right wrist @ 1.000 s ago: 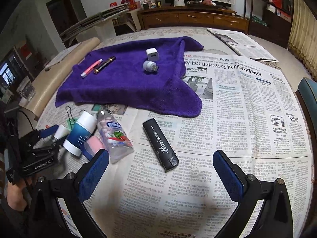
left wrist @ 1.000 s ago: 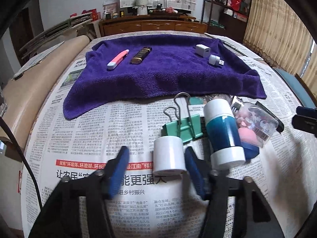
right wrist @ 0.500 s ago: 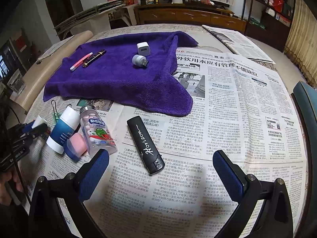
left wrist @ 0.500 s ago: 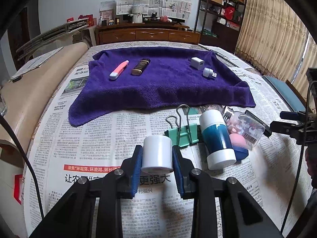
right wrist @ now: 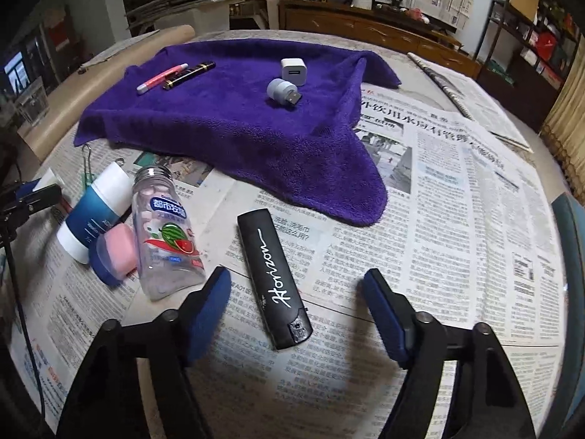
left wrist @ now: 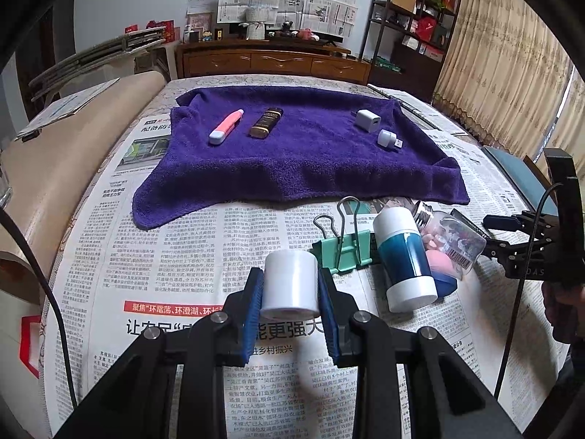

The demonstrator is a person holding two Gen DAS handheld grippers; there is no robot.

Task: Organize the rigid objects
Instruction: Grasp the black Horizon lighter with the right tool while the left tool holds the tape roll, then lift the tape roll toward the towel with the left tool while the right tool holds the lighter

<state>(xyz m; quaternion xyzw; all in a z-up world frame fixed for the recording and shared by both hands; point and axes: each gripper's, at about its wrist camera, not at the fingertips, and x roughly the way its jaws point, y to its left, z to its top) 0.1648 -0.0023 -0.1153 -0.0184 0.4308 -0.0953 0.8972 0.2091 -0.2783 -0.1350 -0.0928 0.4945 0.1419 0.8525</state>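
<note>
Tongs (left wrist: 290,292) angled down clamp white cylinder (left wrist: 290,283).

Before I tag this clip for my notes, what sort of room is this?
Probably a living room at home: a wooden sideboard, long curtains and a cluttered shelf unit stand behind the newspaper-covered table.

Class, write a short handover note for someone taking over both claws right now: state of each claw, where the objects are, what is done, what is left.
Left claw: shut on the small white plastic cylinder, just above the newspaper-covered table.
Right claw: closing around the black rectangular "Horizon" lighter, pads not touching yet.
Done: pink pen, dark gold-trimmed lighter, white cube charger and small white USB light lie on the purple towel.
Left: green binder clip, blue-and-white bottle, clear candy bottle, pink-and-blue case on the newspaper.
</note>
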